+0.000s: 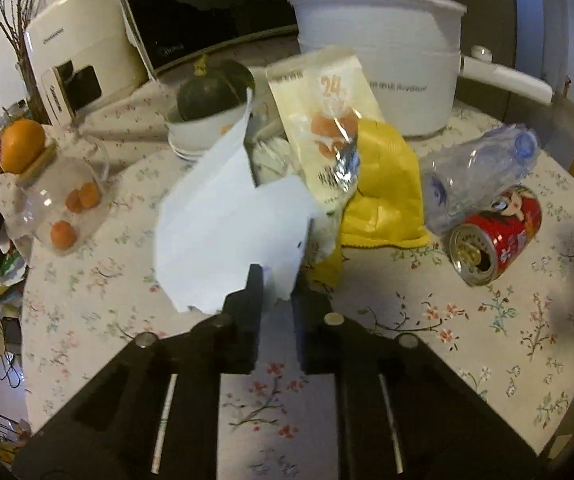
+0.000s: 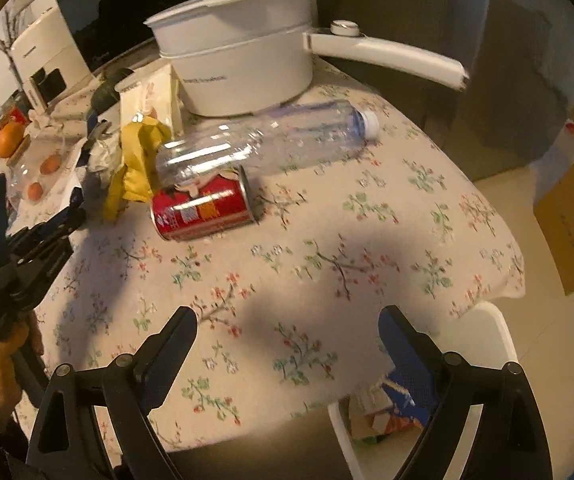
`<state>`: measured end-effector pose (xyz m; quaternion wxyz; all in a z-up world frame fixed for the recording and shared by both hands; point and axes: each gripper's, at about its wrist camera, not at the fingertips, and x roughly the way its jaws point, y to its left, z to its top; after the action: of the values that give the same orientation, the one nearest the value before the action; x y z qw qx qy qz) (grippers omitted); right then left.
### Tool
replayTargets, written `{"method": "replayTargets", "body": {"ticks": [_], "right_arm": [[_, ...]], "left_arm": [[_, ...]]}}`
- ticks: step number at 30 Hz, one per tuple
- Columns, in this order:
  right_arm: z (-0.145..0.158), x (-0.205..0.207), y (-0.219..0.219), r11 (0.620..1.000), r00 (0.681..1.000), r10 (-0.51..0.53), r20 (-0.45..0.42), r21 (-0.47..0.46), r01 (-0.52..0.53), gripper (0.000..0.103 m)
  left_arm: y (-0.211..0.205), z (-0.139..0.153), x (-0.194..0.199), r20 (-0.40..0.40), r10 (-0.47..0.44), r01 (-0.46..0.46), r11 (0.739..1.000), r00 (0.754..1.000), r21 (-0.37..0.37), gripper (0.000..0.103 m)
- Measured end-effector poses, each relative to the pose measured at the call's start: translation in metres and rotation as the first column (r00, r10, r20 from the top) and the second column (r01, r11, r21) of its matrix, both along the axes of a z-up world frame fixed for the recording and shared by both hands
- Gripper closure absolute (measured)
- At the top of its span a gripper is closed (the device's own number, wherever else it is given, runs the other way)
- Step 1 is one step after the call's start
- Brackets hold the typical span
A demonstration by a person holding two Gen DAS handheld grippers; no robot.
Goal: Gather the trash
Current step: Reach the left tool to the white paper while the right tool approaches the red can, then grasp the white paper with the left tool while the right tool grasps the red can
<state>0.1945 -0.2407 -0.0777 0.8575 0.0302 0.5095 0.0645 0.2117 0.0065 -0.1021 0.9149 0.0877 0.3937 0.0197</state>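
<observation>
The white paper (image 1: pixel 227 224), a crumpled sheet, is pinched at its near lower edge between the fingers of the left gripper (image 1: pixel 277 292), which are clenched on it; the sheet stands up off the desk (image 1: pixel 467 344) and hides part of the heap behind it; touching it on the right lie a cream snack wrapper (image 1: pixel 323 120) printed with "24", tilted upright, and a yellow bag (image 1: pixel 387 192) slumped against the wrapper; further right, a clear plastic bottle (image 1: pixel 475 176) lies on its side with its blue-tinted cap end pointing away, and a red can (image 1: pixel 495 232) lies on its side just in front of it and touching it, its opened top facing the left camera; in the right wrist view the same bottle (image 2: pixel 271 140) lies across the flowered cloth with the can (image 2: pixel 203 208) against its base; the right gripper (image 2: pixel 287 344) hangs above the near edge of the desk with its fingers released and spread wide, grasping nothing, well apart from the trash; below the desk edge a white bin (image 2: pixel 499 332) shows scraps inside; behind the heap stand a white electric pot (image 1: pixel 379 52) with a long handle, a dark green squash (image 1: pixel 215 88) in a white bowl (image 1: pixel 203 128), a cream appliance (image 1: pixel 83 48), and a glass jar (image 1: pixel 63 196) with an orange (image 1: pixel 21 144) on its lid.
</observation>
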Motion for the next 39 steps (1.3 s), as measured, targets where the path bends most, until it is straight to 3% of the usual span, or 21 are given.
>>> {"method": "replayTargets", "body": {"ticks": [3, 8, 13, 18, 23, 31, 37, 39], "right_arm": [[0.0, 0.005, 0.01, 0.999, 0.999, 0.032, 0.037, -0.013, -0.031, 0.0], [-0.007, 0.016, 0.035, 0.995, 0.993, 0.1, 0.064, -0.027, -0.099, 0.0], [-0.019, 0.029, 0.051, 0.993, 0.991, 0.116, 0.066, -0.012, -0.115, 0.0], [-0.025, 0.041, 0.06, 0.994, 0.99, 0.106, 0.093, 0.005, -0.107, 0.0], [-0.035, 0.057, 0.071, 0.994, 0.989, 0.108, 0.101, -0.038, -0.105, 0.0], [-0.054, 0.081, 0.08, 0.987, 0.988, 0.134, 0.08, -0.095, -0.126, 0.0], [-0.061, 0.087, 0.077, 0.989, 0.988, 0.14, 0.067, -0.05, -0.137, 0.001], [-0.059, 0.085, 0.075, 0.99, 0.987, 0.142, 0.079, -0.023, -0.141, 0.01]], "left_arm": [[0.013, 0.016, -0.01, 0.012, 0.008, -0.007, 0.999, 1.0, -0.043, 0.095], [0.039, 0.044, -0.03, 0.026, 0.037, -0.032, 0.987, 0.999, -0.159, 0.102], [0.064, 0.068, -0.054, 0.02, 0.07, -0.06, 0.952, 0.997, -0.301, 0.102], [0.077, 0.08, -0.075, -0.008, 0.076, -0.072, 0.9, 0.997, -0.43, 0.102], [0.072, 0.087, -0.086, 0.001, 0.057, -0.051, 0.899, 0.998, -0.435, 0.102], [0.085, 0.098, -0.087, 0.031, 0.081, -0.054, 0.858, 0.996, -0.51, 0.102], [0.082, 0.103, -0.087, 0.049, 0.075, -0.039, 0.854, 0.996, -0.519, 0.102], [0.082, 0.105, -0.088, 0.055, 0.074, -0.034, 0.853, 0.996, -0.521, 0.102]]}}
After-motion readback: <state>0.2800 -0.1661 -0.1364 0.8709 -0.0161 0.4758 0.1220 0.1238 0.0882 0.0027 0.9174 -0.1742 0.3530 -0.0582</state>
